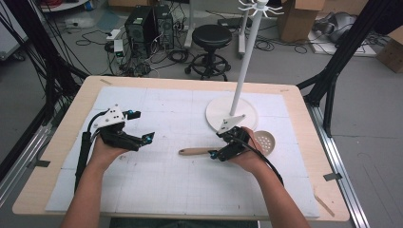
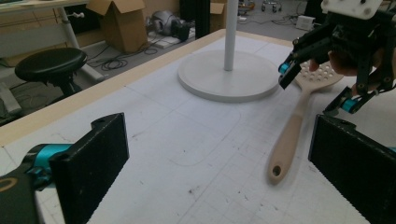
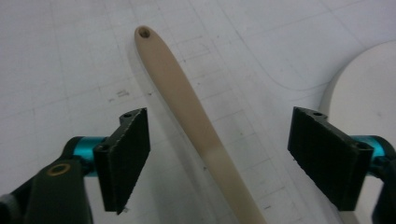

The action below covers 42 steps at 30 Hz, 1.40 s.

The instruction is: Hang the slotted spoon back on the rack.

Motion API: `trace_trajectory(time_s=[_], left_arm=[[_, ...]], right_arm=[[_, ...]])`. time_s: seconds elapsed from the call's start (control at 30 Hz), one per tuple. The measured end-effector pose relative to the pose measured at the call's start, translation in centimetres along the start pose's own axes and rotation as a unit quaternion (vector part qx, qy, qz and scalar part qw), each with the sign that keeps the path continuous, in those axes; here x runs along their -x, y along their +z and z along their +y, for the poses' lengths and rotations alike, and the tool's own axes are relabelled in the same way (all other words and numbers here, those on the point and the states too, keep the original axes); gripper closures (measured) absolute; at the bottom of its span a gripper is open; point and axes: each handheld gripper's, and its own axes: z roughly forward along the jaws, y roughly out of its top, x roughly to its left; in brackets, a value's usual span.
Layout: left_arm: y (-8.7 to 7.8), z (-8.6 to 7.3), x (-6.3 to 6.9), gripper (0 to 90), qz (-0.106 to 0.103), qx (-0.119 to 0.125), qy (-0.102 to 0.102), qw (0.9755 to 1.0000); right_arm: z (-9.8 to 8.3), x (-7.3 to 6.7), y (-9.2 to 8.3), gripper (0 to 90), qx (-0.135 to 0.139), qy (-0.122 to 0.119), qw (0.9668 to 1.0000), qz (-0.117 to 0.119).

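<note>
- One slotted spoon (image 1: 228, 149) lies flat on the white mat (image 1: 157, 190), its pale wooden handle pointing toward the middle of the table and its round holed head just beside the stand's base.
- The handle has one hanging hole at its tip, seen clearly in the right gripper view (image 3: 143, 32).
- Two grippers are in use, one in each hand.
- The right gripper (image 1: 222, 144) hangs over the spoon's handle; its two pads (image 3: 126, 156) stand apart on either side of the handle without touching it, so the jaws are open and hold nothing.
- The left gripper (image 1: 142, 126) sits well apart from the spoon, over bare mat; its two pads (image 2: 91, 161) are spread wide with nothing between them.
- One white stand (image 1: 244, 61) with a round base (image 1: 218, 111) rises at the far right of the mat; its top carries several small hooks.
- One wooden table (image 1: 304, 123) bears the mat.
- Beyond the table: one black stool (image 1: 211, 35) and several cardboard boxes (image 1: 297, 19) on the floor.
</note>
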Motion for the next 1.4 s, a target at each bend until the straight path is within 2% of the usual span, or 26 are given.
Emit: trace_trajectory(time_s=[0.2, 0.3, 0.33, 0.47, 0.53, 0.67, 0.73, 0.97, 1.27, 1.4], left_arm=[[0.1, -0.1, -0.1, 5.6, 0.008, -0.008, 0.003, 0.9999], [0.2, -0.1, 0.0, 5.6, 0.008, -0.009, 0.005, 0.9999], [0.2, -0.1, 0.1, 5.6, 0.008, -0.008, 0.005, 0.9999], [0.1, -0.1, 0.0, 5.6, 0.008, -0.007, 0.005, 0.9999], [0.2, -0.1, 0.1, 5.6, 0.008, -0.007, 0.006, 0.9999], [0.2, -0.1, 0.1, 5.6, 0.009, -0.007, 0.01, 0.9999], [0.2, -0.1, 0.1, 5.6, 0.008, -0.007, 0.01, 0.9999], [0.1, 0.0, 0.2, 5.6, 0.007, -0.004, 0.011, 0.9999], [0.0, 0.0, 0.2, 5.6, 0.005, -0.001, 0.011, 0.9999], [0.0, 0.0, 0.1, 5.6, 0.005, -0.001, 0.011, 0.9999]], right_arm=[[0.1, 0.0, 0.6, 28.4, -0.027, -0.004, 0.9996, -0.003], [0.0, 0.0, 0.9, 35.3, -0.052, -0.002, 0.9986, -0.002], [0.0, 0.0, 0.9, 35.3, -0.052, -0.002, 0.9986, -0.002], [-0.2, 0.2, 1.5, 43.7, -0.083, 0.0, 0.9965, -0.002], [-0.2, 0.2, 1.7, 48.9, -0.089, 0.001, 0.996, 0.0], [-0.1, 0.2, 1.7, 56.3, -0.095, 0.008, 0.9953, 0.015], [-0.1, 0.2, 1.7, 57.2, -0.098, 0.009, 0.9951, 0.016], [0.2, -0.2, 1.7, 59.9, -0.106, -0.001, 0.9943, 0.005], [0.7, -0.6, 1.8, 68.7, -0.123, -0.016, 0.9923, 0.008], [0.7, -0.8, 1.8, 70.8, -0.125, -0.011, 0.9921, 0.008]])
